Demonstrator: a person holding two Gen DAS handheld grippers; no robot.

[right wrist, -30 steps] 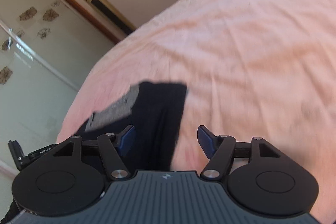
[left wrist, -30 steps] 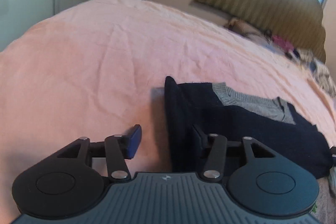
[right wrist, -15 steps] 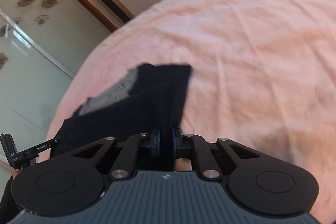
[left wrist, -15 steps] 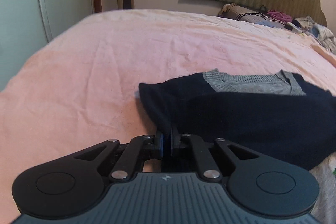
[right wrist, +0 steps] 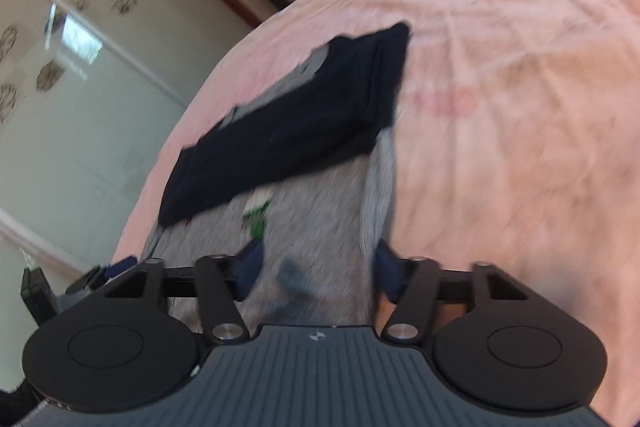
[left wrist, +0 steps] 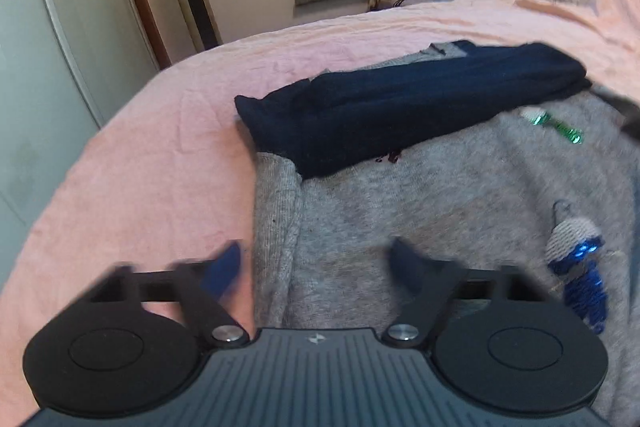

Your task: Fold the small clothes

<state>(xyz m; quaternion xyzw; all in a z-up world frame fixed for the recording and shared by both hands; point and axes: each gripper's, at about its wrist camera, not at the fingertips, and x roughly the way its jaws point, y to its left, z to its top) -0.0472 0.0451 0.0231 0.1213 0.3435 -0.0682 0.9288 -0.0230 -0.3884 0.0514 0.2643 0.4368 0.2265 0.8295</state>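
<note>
Both hand-held grippers, left (left wrist: 314,259) & right (right wrist: 316,267), released & now gape over 1 sweater (left wrist: 400,195), navy band folded across.

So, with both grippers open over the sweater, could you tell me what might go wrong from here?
1. The navy fold lies loose and bunched across the grey sweater; a tug on the grey part may undo it.
2. The left gripper straddles the sweater's ribbed edge, so closing may also pinch the pink bedsheet.
3. The sequin patch could snag the fingers.
</note>
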